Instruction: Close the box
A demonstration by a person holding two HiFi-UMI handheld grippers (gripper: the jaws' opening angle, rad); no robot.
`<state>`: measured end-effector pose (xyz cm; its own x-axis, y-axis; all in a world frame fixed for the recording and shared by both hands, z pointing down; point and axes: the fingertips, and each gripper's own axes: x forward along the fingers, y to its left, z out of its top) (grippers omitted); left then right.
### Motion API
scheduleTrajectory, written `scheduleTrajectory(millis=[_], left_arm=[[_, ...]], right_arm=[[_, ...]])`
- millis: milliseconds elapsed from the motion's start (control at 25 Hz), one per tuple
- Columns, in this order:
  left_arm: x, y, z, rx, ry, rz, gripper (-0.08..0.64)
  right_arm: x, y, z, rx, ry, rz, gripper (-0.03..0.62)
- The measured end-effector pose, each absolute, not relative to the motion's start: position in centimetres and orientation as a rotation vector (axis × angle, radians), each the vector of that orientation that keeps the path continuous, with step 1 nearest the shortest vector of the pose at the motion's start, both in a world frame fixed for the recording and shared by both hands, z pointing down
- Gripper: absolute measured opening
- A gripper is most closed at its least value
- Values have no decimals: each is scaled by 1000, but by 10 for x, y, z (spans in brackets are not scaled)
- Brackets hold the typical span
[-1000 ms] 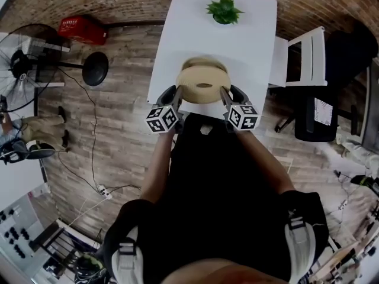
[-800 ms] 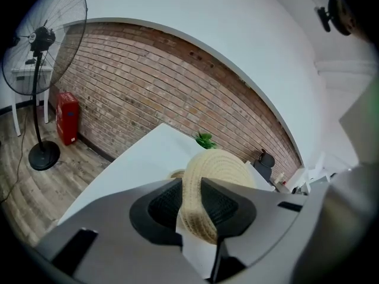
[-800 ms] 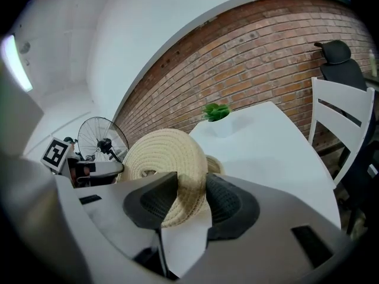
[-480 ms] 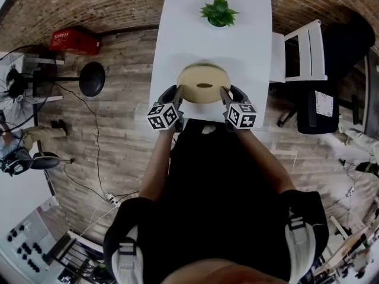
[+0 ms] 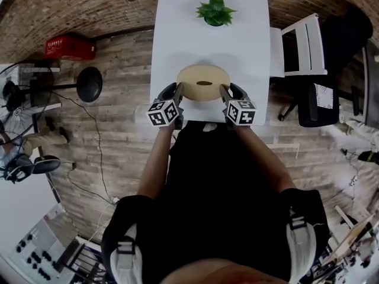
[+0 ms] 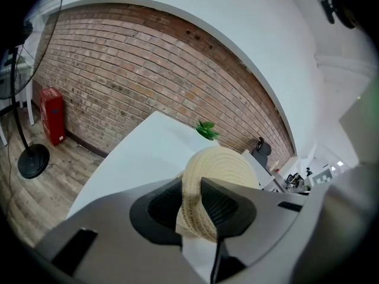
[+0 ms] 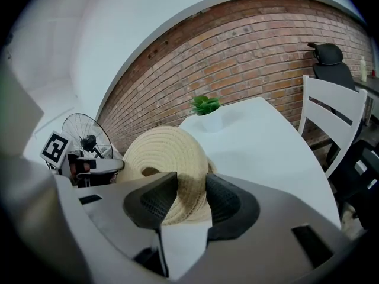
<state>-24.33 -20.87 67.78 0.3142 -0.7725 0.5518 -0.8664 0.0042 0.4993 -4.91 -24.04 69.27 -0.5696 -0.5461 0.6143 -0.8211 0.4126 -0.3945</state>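
A round woven straw lid (image 5: 204, 83) with a dark hole in its middle lies flat over the near part of the white table (image 5: 237, 40). My left gripper (image 5: 178, 91) is shut on the lid's left rim. My right gripper (image 5: 223, 91) is shut on its right rim. In the left gripper view the jaws (image 6: 190, 203) pinch the lid's woven edge (image 6: 222, 164). The right gripper view shows the same: jaws (image 7: 190, 201) closed on the lid (image 7: 163, 152). The box under the lid is hidden almost entirely.
A potted green plant (image 5: 215, 12) stands at the table's far end. A white chair (image 5: 296, 49) and a black office chair (image 5: 331, 70) are to the right. On the wooden floor at the left are a fan's round base (image 5: 89, 84) and a red case (image 5: 70, 47).
Both grippers carried the lid a little forward; the woven rim that showed behind it a second ago is now covered. The grips have not changed.
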Motion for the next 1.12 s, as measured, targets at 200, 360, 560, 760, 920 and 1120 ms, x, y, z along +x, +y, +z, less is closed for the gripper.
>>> scheduleTrajectory(millis=[200, 360, 560, 760, 920, 1120], left_arm=[[-244, -214, 687, 1772, -1430, 161, 109], [-244, -218, 692, 1788, -1393, 183, 109], [-246, -219, 702, 1790, -1356, 218, 109], [-246, -218, 711, 1786, -1314, 243, 109], [-243, -222, 709, 1814, -1296, 250, 109], [-242, -226, 711, 1827, -1277, 262, 109]], right_arm=[[-49, -244, 699, 1192, -2257, 981, 140], [-49, -245, 702, 1218, -2243, 1000, 140], [-52, -246, 704, 1213, -2231, 963, 147], [-54, -245, 707, 1210, -2219, 928, 149], [-52, -244, 709, 1222, -2197, 858, 158], [-50, -245, 712, 1252, -2181, 857, 158]])
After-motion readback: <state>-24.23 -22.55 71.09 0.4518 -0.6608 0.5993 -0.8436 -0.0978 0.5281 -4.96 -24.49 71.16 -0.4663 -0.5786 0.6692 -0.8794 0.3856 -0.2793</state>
